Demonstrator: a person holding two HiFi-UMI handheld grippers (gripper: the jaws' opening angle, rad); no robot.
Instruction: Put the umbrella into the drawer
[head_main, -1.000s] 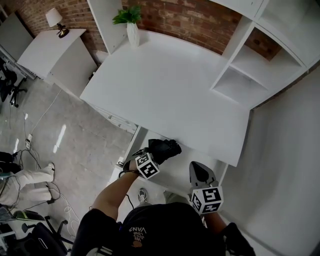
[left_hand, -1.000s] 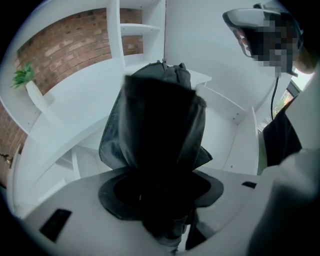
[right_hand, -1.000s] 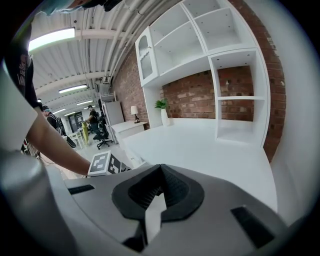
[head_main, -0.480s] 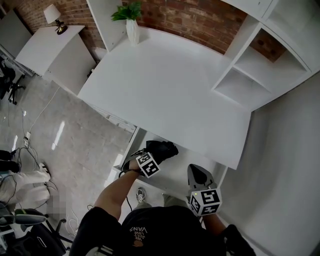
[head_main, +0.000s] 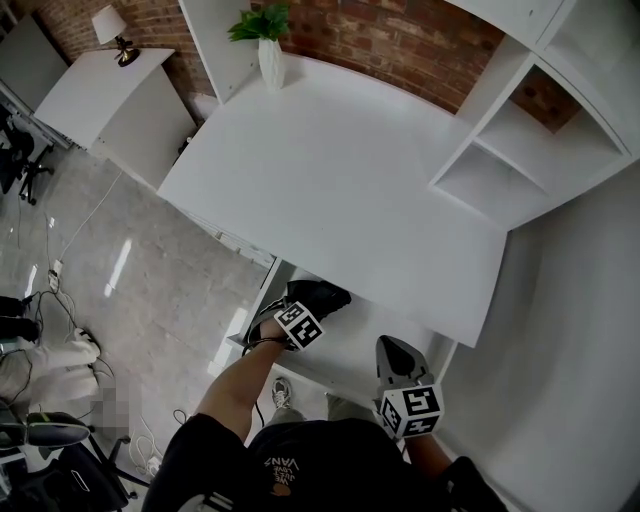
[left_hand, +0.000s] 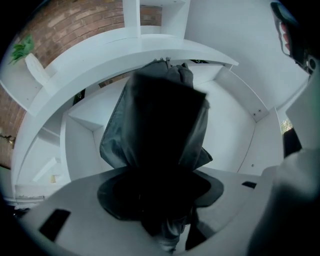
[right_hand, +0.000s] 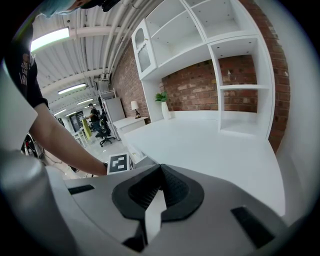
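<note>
A black folded umbrella (head_main: 320, 295) hangs in my left gripper (head_main: 310, 303), which is shut on it and points steeply down. It is over the left part of the open white drawer (head_main: 365, 345) under the desk's front edge. In the left gripper view the umbrella (left_hand: 160, 120) fills the space between the jaws, its tip low inside the drawer (left_hand: 235, 135). My right gripper (head_main: 398, 352) hovers over the drawer's right part, shut with nothing in it. In the right gripper view its tips (right_hand: 160, 167) meet above the desk's edge.
The white desk (head_main: 340, 170) carries a vase with a plant (head_main: 270, 50) at its far corner. White shelves (head_main: 520, 150) rise at the right. A side cabinet with a lamp (head_main: 112, 40) stands at the left, with cables on the grey floor (head_main: 130, 280).
My left gripper has sunk with the umbrella, lower into the drawer and slightly left in the head view. The right gripper has kept still.
</note>
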